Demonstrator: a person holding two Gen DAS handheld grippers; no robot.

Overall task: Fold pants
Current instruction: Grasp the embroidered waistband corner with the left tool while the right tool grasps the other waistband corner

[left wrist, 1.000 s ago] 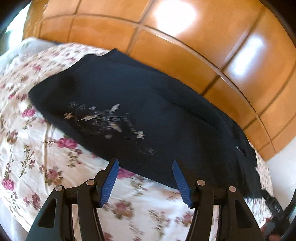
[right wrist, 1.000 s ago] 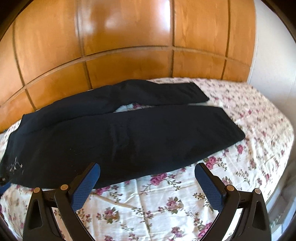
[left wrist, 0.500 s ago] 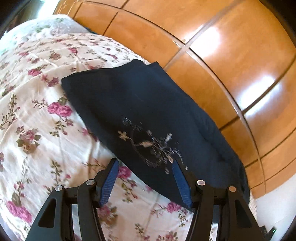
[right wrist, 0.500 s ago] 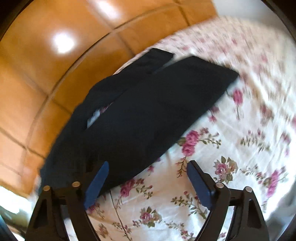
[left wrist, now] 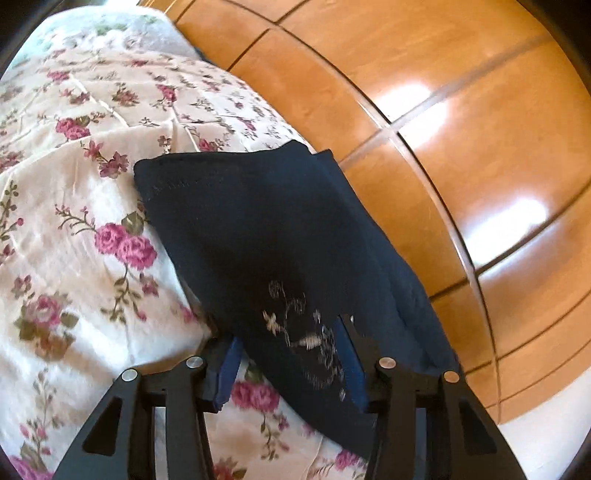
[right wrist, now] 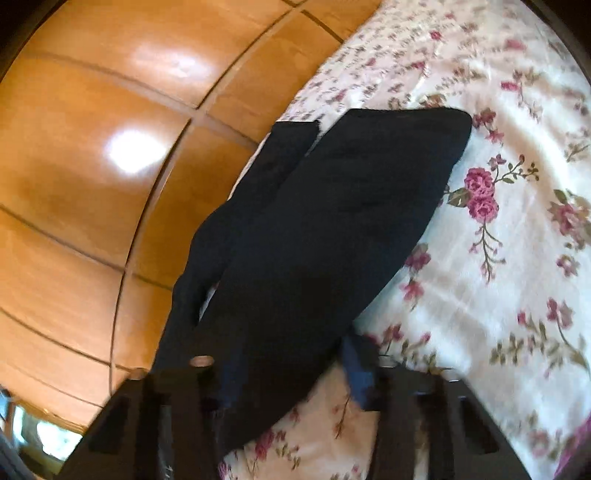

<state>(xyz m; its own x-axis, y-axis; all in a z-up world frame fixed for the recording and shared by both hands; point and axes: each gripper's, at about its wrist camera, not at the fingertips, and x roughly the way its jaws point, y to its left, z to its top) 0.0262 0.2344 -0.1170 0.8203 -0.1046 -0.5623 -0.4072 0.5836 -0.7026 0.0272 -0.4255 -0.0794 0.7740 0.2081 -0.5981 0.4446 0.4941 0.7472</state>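
Observation:
Dark navy pants point(left wrist: 266, 236) lie flat on a floral bedsheet point(left wrist: 74, 177). In the left wrist view I see the waist end with pale embroidery point(left wrist: 306, 339). My left gripper point(left wrist: 291, 362) is open, its blue pads straddling the near edge of the pants at the embroidery. In the right wrist view the two legs point(right wrist: 332, 229) stretch away, the far leg point(right wrist: 251, 199) partly apart. My right gripper point(right wrist: 295, 373) is open, its pads either side of the near edge of the leg.
A glossy wooden headboard point(left wrist: 424, 110) runs along the far side of the bed, close behind the pants point(right wrist: 92, 166). A pale pillow point(left wrist: 110, 29) lies at the bed's far left. The floral sheet point(right wrist: 498, 221) spreads to the right of the legs.
Both grippers have dropped close to the pants and tilted. Their pads now straddle the near edge of the fabric. The right gripper's pads have come closer together.

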